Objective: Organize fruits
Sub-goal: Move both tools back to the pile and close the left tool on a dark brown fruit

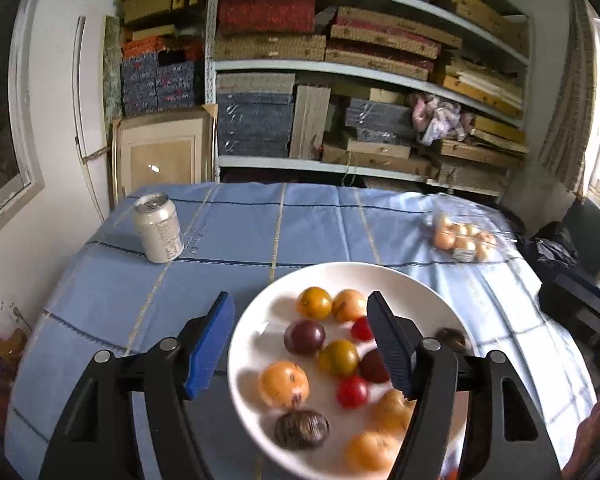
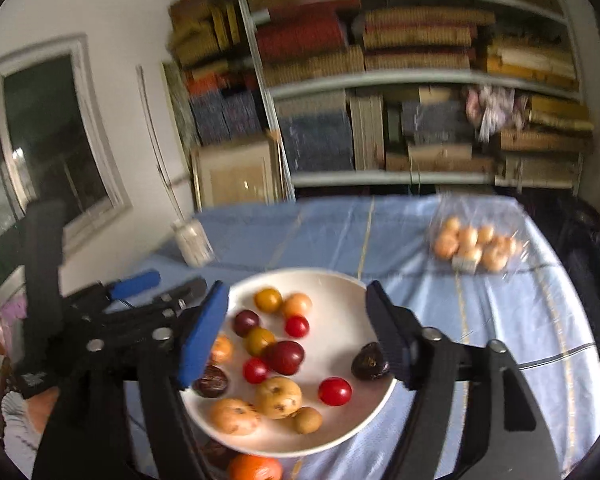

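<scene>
Hovering over round white ceramic plate [image 1: 260,340] of mixed small fruits [image 1: 284,384] on blue-clothed bench [image 1: 240,224], left claw [image 1: 300,344] spread, empty, right claw [image 2: 298,336] spread, empty, silver drink can [image 1: 159,227] far-left.

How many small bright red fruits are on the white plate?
3 in the right wrist view. One lies toward the far side, one mid-plate near the left, one nearer the right rim of the white plate. The fingers may hide others.

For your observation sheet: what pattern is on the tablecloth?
Light blue tablecloth with dark-blue and tan grid lines; left wrist view.
</scene>
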The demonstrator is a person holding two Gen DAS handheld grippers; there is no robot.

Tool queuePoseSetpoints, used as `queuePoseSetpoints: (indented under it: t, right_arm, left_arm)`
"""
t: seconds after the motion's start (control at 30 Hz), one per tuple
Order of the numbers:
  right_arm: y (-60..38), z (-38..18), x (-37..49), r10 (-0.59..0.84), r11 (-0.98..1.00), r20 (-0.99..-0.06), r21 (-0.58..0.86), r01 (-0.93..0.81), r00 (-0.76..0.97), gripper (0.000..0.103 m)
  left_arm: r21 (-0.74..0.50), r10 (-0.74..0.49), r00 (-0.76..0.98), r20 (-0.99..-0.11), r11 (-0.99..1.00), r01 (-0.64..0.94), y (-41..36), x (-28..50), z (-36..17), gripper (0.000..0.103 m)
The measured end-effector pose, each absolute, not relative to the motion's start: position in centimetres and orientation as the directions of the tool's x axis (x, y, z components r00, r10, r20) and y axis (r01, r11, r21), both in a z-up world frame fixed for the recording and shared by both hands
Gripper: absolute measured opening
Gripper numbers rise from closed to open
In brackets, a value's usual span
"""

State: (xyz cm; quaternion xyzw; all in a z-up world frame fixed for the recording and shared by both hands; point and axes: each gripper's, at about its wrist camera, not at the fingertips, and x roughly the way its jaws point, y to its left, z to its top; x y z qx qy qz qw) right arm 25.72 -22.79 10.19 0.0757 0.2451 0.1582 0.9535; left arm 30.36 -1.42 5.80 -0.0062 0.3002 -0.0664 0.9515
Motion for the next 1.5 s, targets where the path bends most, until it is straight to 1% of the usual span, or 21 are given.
queuePoseSetpoints:
  t: [0.07,0.13,0.17,0.2,0.27,0.37,0.43,0.5,0.7,0.93,1.0,1.03,1.07,1.1,1.17,1.2,1.37,1.43,1.47,1.5]
  right_arm:
    - [-23.5,11.3,22.8,0.363,0.927,-0.398,0.245,-0.283,0.843,0.074]
    - [-23.8,11.2,20.7,0.375,0.922,-0.386,0.248,-0.297,0.843,0.075]
    - [-24.1,10.7,19.0,0.376,0.922,-0.376,0.244,-0.300,0.847,0.077]
    - [-24.4,10.3,18.1,0.372,0.923,-0.370,0.245,-0.297,0.851,0.081]
    - [-25.6,8.1,15.3,0.359,0.923,-0.362,0.276,-0.269,0.860,0.083]
    - [-27.7,4.2,12.3,0.366,0.905,-0.390,0.360,-0.227,0.845,0.083]
    - [-28.6,2.1,10.9,0.377,0.895,-0.423,0.396,-0.206,0.824,0.083]
    - [-28.8,1.0,9.9,0.391,0.891,-0.448,0.404,-0.208,0.804,0.083]
    - [-27.4,0.5,8.5,0.403,0.902,-0.467,0.346,-0.257,0.787,0.083]
    - [-27.3,-0.2,9.3,0.412,0.894,-0.503,0.386,-0.229,0.760,0.084]
    - [-27.4,-0.3,9.5,0.414,0.893,-0.509,0.390,-0.226,0.755,0.084]
    - [-27.4,-0.3,9.6,0.414,0.893,-0.512,0.390,-0.226,0.753,0.084]
    - [-27.4,-0.4,9.6,0.415,0.893,-0.515,0.389,-0.226,0.751,0.084]
    - [-27.4,-0.4,9.7,0.415,0.893,-0.516,0.389,-0.227,0.749,0.084]
    - [-27.2,-0.4,9.7,0.418,0.893,-0.520,0.385,-0.232,0.745,0.084]
    - [-27.1,-0.4,9.7,0.419,0.894,-0.522,0.381,-0.237,0.743,0.084]
    - [-26.1,-0.5,9.6,0.431,0.896,-0.538,0.352,-0.272,0.724,0.084]
    - [-24.9,-0.6,9.4,0.439,0.897,-0.552,0.313,-0.312,0.709,0.084]
    - [-24.2,-0.6,9.3,0.436,0.900,-0.563,0.287,-0.329,0.702,0.082]
    - [-23.4,-0.8,9.2,0.430,0.902,-0.575,0.258,-0.345,0.696,0.078]
  left_arm:
    - [-0.031,-0.126,0.817,-0.562,0.991,0.132,-1.4,27.8,5.6,0.074]
    - [-0.001,-0.110,0.812,-0.574,0.991,0.134,-1.4,25.1,4.1,0.074]
    - [-0.003,-0.118,0.803,-0.585,0.990,0.144,-1.3,23.9,3.3,0.074]
    - [-0.011,-0.136,0.791,-0.597,0.987,0.162,-1.2,22.6,2.4,0.074]
    - [-0.005,-0.150,0.759,-0.634,0.982,0.190,-1.3,20.1,0.0,0.074]
    - [0.032,-0.156,0.731,-0.664,0.971,0.237,-1.9,17.0,-2.9,0.074]
    - [0.064,-0.160,0.735,-0.659,0.961,0.267,-2.5,15.4,-3.5,0.074]
    - [0.063,-0.182,0.734,-0.654,0.954,0.293,-2.6,14.4,-3.8,0.074]
    - [0.055,-0.205,0.693,-0.691,0.941,0.333,-3.4,14.6,-5.2,0.074]
    - [0.041,-0.229,0.636,-0.737,0.924,0.379,-4.3,15.7,-6.5,0.074]
    - [0.040,-0.231,0.625,-0.746,0.920,0.389,-4.6,16.0,-6.8,0.070]
    - [0.039,-0.233,0.619,-0.750,0.919,0.393,-4.7,16.1,-6.9,0.062]
    - [0.036,-0.236,0.612,-0.755,0.917,0.398,-4.7,16.2,-7.0,0.056]
    - [0.026,-0.245,0.602,-0.760,0.914,0.405,-4.7,16.4,-7.1,0.054]
    - [0.002,-0.269,0.586,-0.764,0.907,0.420,-4.7,16.3,-7.1,0.043]
    - [-0.001,-0.276,0.581,-0.766,0.904,0.427,-4.9,16.3,-7.2,0.041]
    - [0.010,-0.269,0.600,-0.753,0.908,0.418,-4.7,16.0,-7.0,0.040]
    - [0.044,-0.228,0.647,-0.727,0.926,0.376,-4.1,15.7,-6.5,0.040]
    - [0.047,-0.212,0.661,-0.720,0.935,0.352,-3.6,15.8,-6.2,0.040]
    - [0.047,-0.198,0.669,-0.716,0.943,0.329,-3.1,15.9,-6.1,0.040]
